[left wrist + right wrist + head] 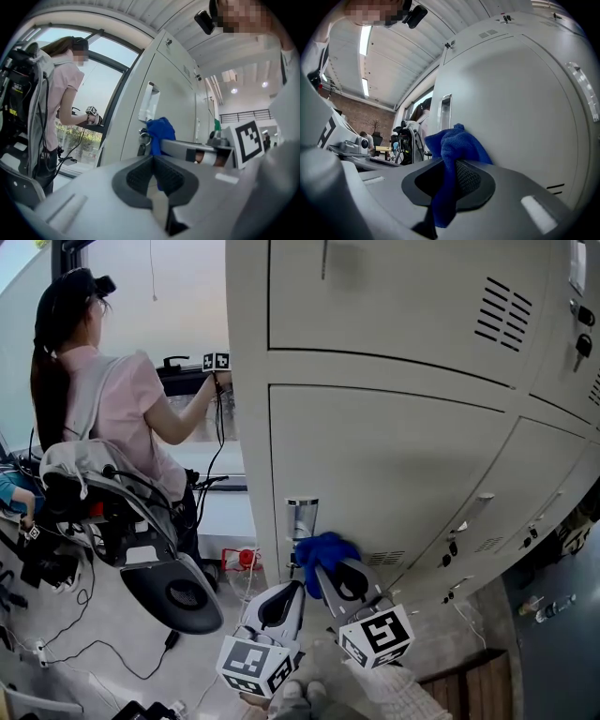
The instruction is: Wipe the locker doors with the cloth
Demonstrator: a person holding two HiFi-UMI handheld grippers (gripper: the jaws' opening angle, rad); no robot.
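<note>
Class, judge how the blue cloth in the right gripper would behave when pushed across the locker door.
Probably floppy: the blue microfibre cloth bunches above the right gripper jaws and hangs limp below. Likely light: a small pinch holds it. Its nubby pile should drag, not slip, on the smooth grey locker door.

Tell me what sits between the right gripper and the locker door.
Only the blue cloth: the right gripper is shut on it, its bunched end apparently against the locker door, per the right gripper view.
</note>
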